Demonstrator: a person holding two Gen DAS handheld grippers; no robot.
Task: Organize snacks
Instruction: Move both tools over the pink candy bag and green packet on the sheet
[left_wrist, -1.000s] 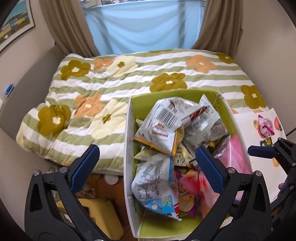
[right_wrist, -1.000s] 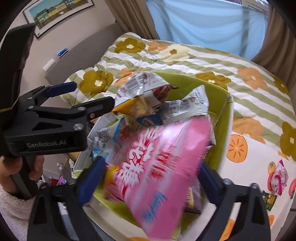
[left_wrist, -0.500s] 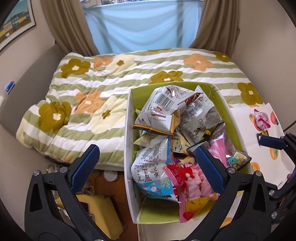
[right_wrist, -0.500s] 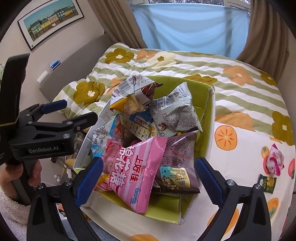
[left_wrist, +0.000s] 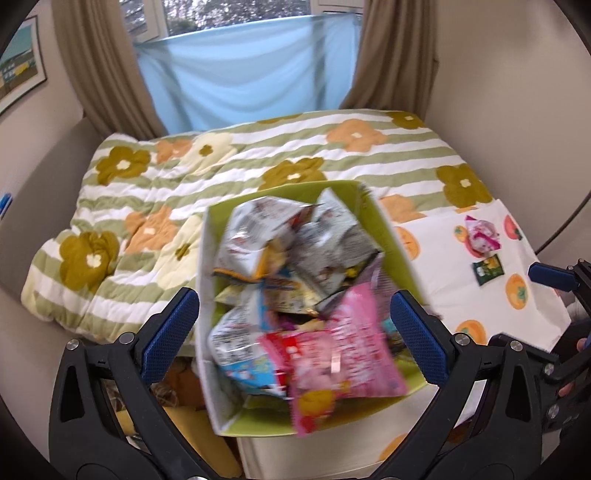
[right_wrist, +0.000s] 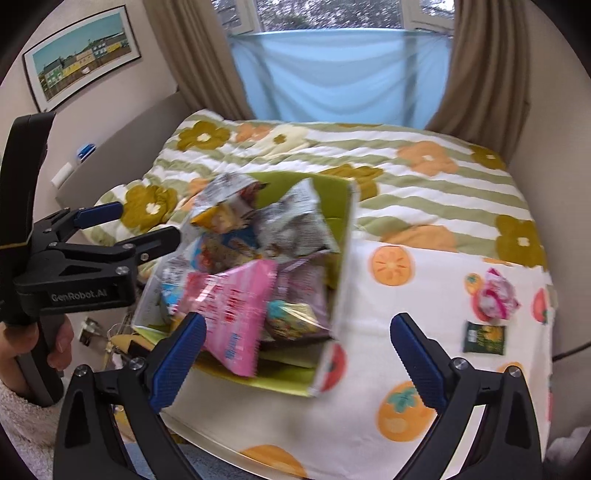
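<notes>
A green-lined cardboard box (left_wrist: 388, 236) (right_wrist: 343, 258) sits on the table's left edge, heaped with several snack bags. A pink bag (left_wrist: 351, 350) (right_wrist: 229, 314) lies on top at the near side. Two loose snacks lie on the cloth to the right: a pink wrapped one (left_wrist: 482, 236) (right_wrist: 495, 299) and a small dark green packet (left_wrist: 488, 270) (right_wrist: 484, 338). My left gripper (left_wrist: 293, 339) hangs open over the box's near end, empty. My right gripper (right_wrist: 297, 356) is open and empty above the box's near right corner. The left gripper (right_wrist: 110, 229) also shows in the right wrist view.
A white tablecloth with orange fruit prints (right_wrist: 424, 369) covers the table. Behind it lies a bed with a green-striped flower quilt (left_wrist: 184, 177) (right_wrist: 406, 177). Blue fabric and brown curtains hang at the window. A yellow object (left_wrist: 195, 443) sits on the floor left of the table.
The pink bag has left my right gripper and now lies in the box. Both grippers have pulled back and up; the right one has swung right toward the tablecloth.
</notes>
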